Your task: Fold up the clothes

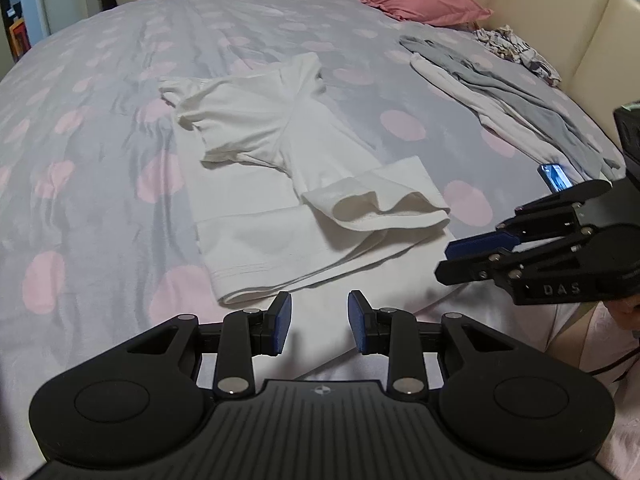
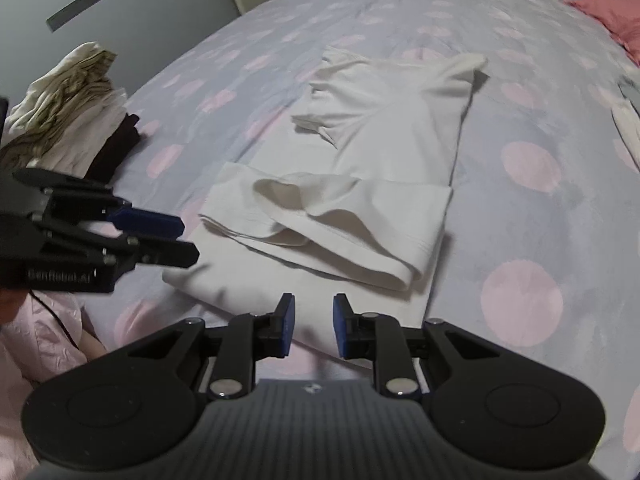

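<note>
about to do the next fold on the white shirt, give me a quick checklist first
1. Left gripper open and empty: ok.
2. Right gripper open and empty: ok.
3. White t-shirt lying flat: not ok, its sleeves are bunched and the folded-up hem gapes.
4. Near edge within reach of both grippers: ok.
5. Unfolded grey and white garments apart from the shirt: ok.
6. Folded pile apart from the shirt: ok.

Soft, dim indoor light, no glare, faint grey shadows under the folded white cotton shirt [image 1: 304,184] and beside the black two-finger gripper with blue pads [image 2: 314,326], round fisheye bend at the edges, dark corners, slightly fuzzy picture
</note>
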Available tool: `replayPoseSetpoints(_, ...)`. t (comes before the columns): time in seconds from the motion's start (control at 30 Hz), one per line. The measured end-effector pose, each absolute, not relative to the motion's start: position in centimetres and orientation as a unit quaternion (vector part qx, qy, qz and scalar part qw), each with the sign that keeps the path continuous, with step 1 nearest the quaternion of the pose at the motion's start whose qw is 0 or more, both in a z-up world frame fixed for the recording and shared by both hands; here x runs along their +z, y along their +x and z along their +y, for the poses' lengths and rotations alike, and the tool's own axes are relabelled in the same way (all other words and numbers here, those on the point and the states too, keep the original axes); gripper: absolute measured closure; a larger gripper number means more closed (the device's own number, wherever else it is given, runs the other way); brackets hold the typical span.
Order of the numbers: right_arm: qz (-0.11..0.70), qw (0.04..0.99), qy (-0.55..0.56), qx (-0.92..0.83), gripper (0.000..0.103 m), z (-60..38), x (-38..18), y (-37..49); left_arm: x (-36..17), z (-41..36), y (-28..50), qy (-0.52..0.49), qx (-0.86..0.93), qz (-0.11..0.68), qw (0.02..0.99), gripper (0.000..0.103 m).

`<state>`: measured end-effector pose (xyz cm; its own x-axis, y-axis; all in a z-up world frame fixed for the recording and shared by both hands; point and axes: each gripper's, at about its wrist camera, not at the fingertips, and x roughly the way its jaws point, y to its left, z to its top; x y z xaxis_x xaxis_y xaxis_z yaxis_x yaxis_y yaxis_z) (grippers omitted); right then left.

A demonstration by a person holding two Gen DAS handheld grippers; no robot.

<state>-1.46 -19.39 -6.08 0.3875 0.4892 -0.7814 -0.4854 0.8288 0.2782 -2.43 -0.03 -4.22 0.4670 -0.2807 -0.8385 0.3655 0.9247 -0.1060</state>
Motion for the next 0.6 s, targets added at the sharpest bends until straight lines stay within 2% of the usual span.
replayPoseSetpoints(0.4, 0.487, 0.831, -0.018, 0.268, 0.079, -18.6, -9.5, -0.9, -9.0, -0.4, -1.3, 0.056, -0.18, 0.508, 0.84, 0.074)
replayPoseSetpoints(0.6, 0.46, 0.849, -0.021, 0.259, 0.079, -18.7, -9.8, -0.4, -9.8, 0.3, -0.3, 0.043, -0.18, 0.483, 0.856, 0.074)
